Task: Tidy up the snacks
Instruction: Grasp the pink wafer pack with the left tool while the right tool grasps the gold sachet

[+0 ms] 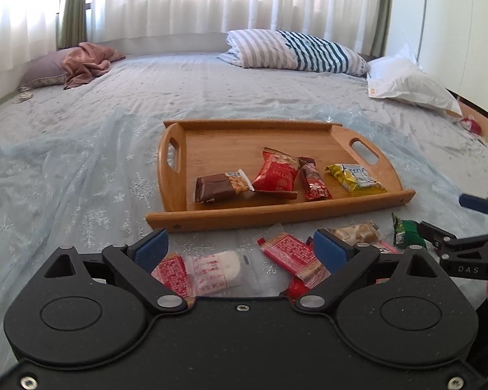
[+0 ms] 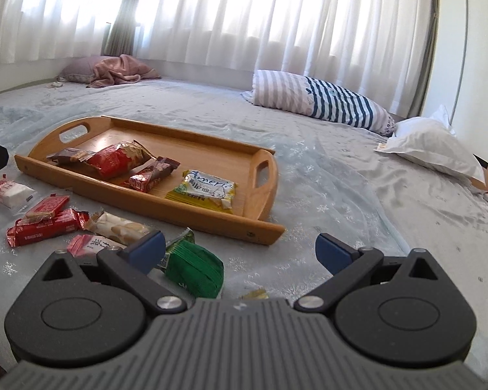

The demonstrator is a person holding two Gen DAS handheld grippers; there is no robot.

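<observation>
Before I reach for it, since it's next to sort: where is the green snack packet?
In the right wrist view the green snack packet lies on the bedspread, off the wooden tray's near rim, beside the open right gripper's left finger.

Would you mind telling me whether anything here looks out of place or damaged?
Nothing looks damaged. Four snack packets lie in the wooden tray, but the green packet and several red ones lie loose on the bedspread.
</observation>
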